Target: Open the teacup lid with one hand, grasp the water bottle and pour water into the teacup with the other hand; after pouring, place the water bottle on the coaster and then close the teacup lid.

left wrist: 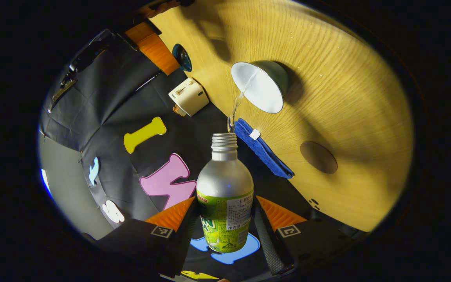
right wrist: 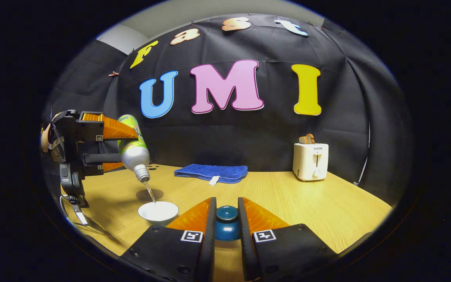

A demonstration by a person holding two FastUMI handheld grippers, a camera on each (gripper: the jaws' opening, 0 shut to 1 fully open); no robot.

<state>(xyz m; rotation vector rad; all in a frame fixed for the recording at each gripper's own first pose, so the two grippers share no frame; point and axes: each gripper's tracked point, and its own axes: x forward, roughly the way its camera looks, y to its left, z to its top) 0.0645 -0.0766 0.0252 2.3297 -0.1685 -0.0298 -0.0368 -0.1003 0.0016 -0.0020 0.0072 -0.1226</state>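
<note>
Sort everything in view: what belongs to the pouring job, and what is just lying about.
In the job:
- water bottle, tilted, held in the left tongs, pouring
- teacup, open
- teacup lid, held in the right tongs
- coaster, bare

Lying about:
- blue towel
- toaster

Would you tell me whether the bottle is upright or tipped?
Tipped: the bottle points neck-down, water streaming into the teacup.

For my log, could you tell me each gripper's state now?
Left gripper: closed on the tilted water bottle.
Right gripper: closed on the teacup lid.
</note>
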